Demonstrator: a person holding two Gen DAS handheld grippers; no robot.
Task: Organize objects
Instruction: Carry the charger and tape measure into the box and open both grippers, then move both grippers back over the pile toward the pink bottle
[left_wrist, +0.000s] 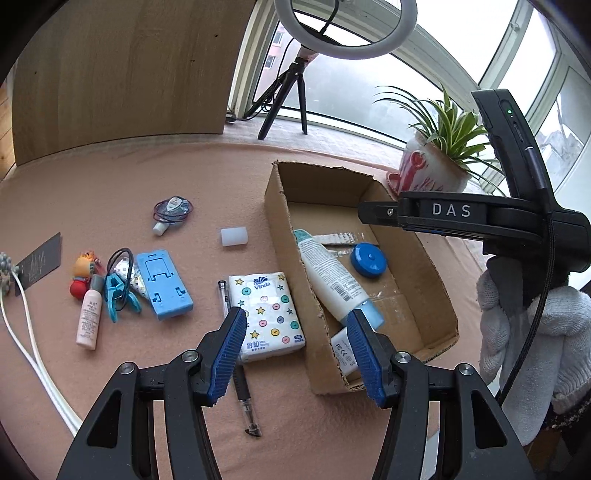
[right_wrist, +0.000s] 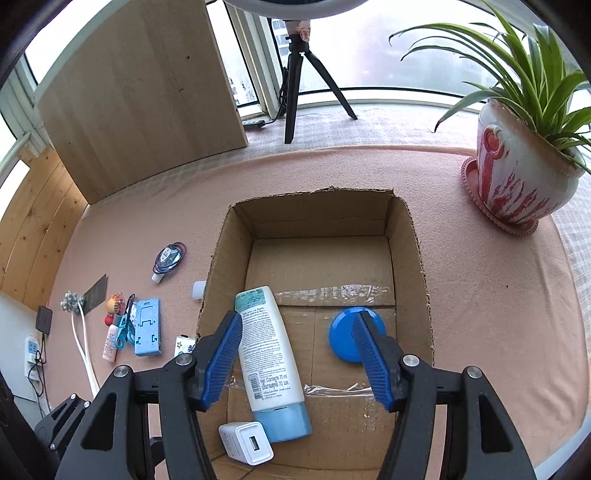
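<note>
An open cardboard box (left_wrist: 275, 206) (right_wrist: 221, 258) holds a white lotion tube with a blue cap (left_wrist: 328, 273) (right_wrist: 266, 347), a blue round disc (left_wrist: 368, 260) (right_wrist: 341, 336) and a white charger (left_wrist: 341, 350) (right_wrist: 245, 441). My right gripper (right_wrist: 299, 319) hangs open above the box, its pads clear of the tube and the disc. My left gripper (left_wrist: 295, 317) is open over the box's left wall and a patterned tissue pack (left_wrist: 267, 314). A pen (left_wrist: 242, 391) lies beside the pack. Further left lie a blue phone stand (left_wrist: 162, 284), a pink bottle (left_wrist: 88, 317) and a blue clip (left_wrist: 118, 299).
On the pink cover also lie a white cap (left_wrist: 233, 236), a small toy figure (left_wrist: 81, 273) and a banded bundle (left_wrist: 171, 212). A potted plant (right_wrist: 517, 177) stands at the back right, a tripod (right_wrist: 295, 92) and a wooden board (right_wrist: 140, 103) behind. A white-gloved hand (left_wrist: 535, 332) shows at right.
</note>
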